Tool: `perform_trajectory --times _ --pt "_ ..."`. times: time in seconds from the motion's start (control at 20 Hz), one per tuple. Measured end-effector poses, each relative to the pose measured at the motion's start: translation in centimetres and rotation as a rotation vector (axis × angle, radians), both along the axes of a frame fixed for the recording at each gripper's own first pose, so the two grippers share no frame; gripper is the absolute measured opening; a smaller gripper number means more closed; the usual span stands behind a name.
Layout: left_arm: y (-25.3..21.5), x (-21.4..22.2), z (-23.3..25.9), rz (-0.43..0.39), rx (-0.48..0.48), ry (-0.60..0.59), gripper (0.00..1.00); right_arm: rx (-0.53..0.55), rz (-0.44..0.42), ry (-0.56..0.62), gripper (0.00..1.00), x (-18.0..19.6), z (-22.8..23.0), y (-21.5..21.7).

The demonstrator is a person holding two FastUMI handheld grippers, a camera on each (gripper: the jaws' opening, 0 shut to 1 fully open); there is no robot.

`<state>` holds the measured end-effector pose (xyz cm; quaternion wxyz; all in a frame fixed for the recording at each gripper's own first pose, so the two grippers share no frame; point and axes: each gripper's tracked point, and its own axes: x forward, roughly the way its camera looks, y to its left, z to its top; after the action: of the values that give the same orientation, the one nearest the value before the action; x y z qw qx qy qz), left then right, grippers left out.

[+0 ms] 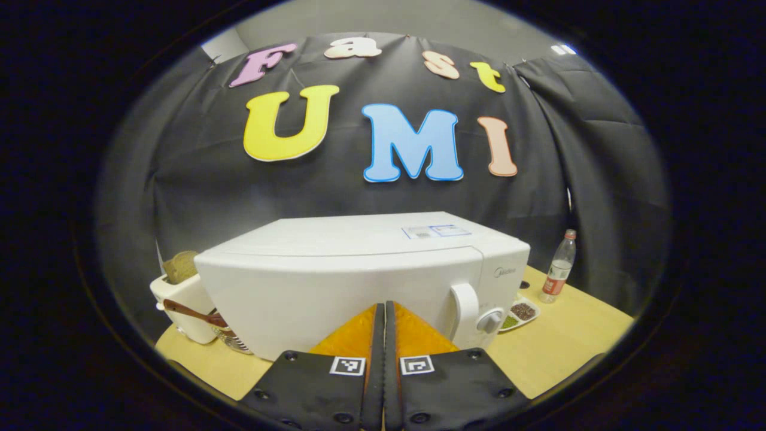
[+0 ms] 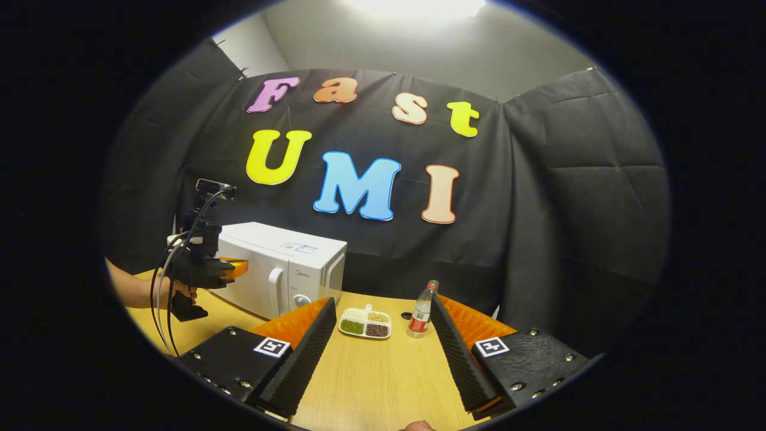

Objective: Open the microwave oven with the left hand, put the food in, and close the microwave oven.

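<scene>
Now the left gripper (image 1: 384, 311), jaws pressed together on nothing, faces the closed microwave (image 1: 359, 281) near its handle (image 1: 464, 311); the right gripper (image 2: 380, 326) waits wide apart, lined up toward the food tray (image 2: 365, 322) on the bench (image 2: 383, 383).

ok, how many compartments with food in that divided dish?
3. In the right gripper view the dish on the table holds a green portion front left, a dark one front right and a pale one behind. Nothing seems hidden.
</scene>
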<state>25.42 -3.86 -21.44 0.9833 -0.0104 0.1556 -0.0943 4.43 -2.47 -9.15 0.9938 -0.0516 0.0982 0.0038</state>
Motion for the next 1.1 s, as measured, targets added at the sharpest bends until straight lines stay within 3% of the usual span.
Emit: perform_trajectory --times 0.4,0.7,1.1 --pt "-0.2 -9.5 8.7 0.069 0.012 -0.128 0.07 0.072 0.080 -0.047 0.96 -0.9 0.8 -0.5" --pt "-0.1 -15.6 12.9 0.073 0.038 -0.198 0.07 0.082 0.100 -0.084 0.96 -2.3 1.4 0.6" --pt "3.6 -23.3 16.2 0.093 0.053 -0.247 0.07 0.105 0.096 -0.104 0.97 -5.3 2.2 4.2"
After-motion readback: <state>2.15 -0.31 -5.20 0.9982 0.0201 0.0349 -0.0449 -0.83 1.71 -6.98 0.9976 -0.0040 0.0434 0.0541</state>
